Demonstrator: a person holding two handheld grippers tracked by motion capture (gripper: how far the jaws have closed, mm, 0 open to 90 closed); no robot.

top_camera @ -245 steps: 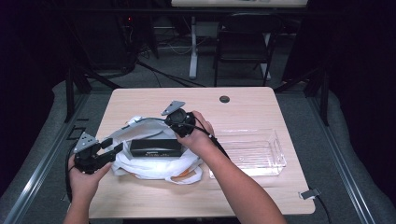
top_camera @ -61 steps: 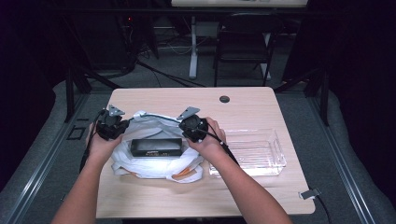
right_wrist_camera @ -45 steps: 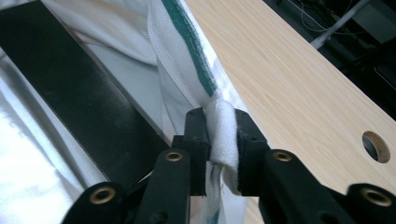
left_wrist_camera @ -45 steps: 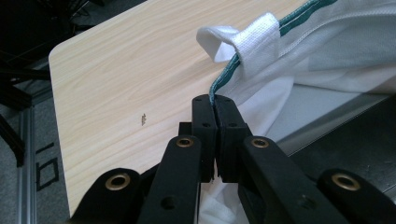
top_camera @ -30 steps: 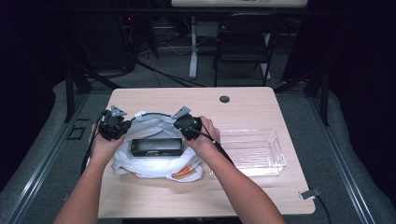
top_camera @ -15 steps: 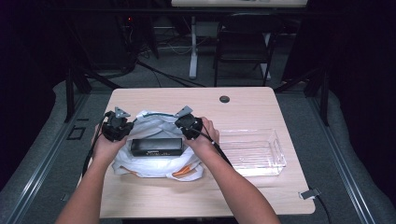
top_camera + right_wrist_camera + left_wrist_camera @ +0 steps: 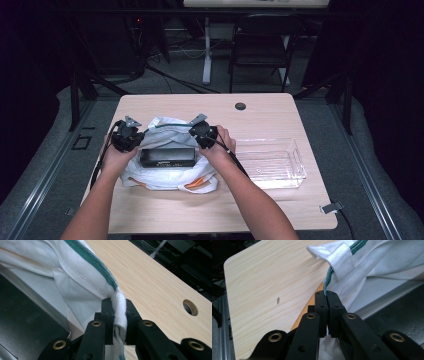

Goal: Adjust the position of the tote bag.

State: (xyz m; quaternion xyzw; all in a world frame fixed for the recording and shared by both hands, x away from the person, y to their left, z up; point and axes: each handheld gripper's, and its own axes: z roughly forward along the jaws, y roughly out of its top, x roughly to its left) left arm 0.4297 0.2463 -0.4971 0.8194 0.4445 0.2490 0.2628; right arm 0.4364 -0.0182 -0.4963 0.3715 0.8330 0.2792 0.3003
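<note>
The left gripper (image 7: 127,137) is pressed together on the green-trimmed edge of the white bag (image 7: 167,172), and the right gripper (image 7: 203,134) pinches a thick fold of the same rim on the opposite side. The bag lies on the left half of the wooden table (image 7: 280,210), with a black box (image 7: 167,156) lying across its open mouth between the two grippers. A clear tray (image 7: 272,162) stands just beside the bag on the right.

Eight seconds ago the left gripper lay low along the bag's front left while the right one sat at its top. Since then the left gripper has come up to the rim, and over the last two seconds both have held almost the same places, drawing slightly inward. That suggests the grip on both sides is now settled, so the mouth can be held open or pulled up around the box.
</note>
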